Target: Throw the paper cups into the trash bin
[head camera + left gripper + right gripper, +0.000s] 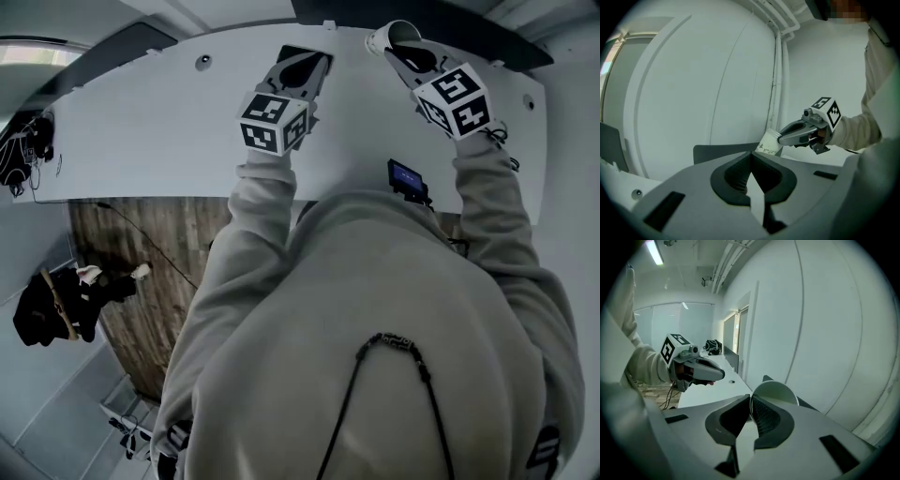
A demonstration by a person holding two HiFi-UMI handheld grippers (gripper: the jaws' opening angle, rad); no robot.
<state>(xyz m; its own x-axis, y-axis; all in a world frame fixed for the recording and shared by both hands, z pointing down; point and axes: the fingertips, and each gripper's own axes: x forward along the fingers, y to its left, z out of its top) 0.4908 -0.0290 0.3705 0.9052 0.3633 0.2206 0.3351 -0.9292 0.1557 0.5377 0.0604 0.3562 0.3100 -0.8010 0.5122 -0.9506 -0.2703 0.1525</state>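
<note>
**White desk (141, 131) under both arms, cup held by rim only**

R gripper (751, 397) pinches paper cup (776, 390) by one rim wall, above desk. L gripper (751, 156) jaws pressed together, empty. Trash bin not in view. I'd guess a quick swing slips or crushes it.

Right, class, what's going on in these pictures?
A person holds a gripper in each hand over a white table. The right gripper pinches the rim of a white paper cup. The left gripper is shut and empty. No trash bin is in view.
</note>
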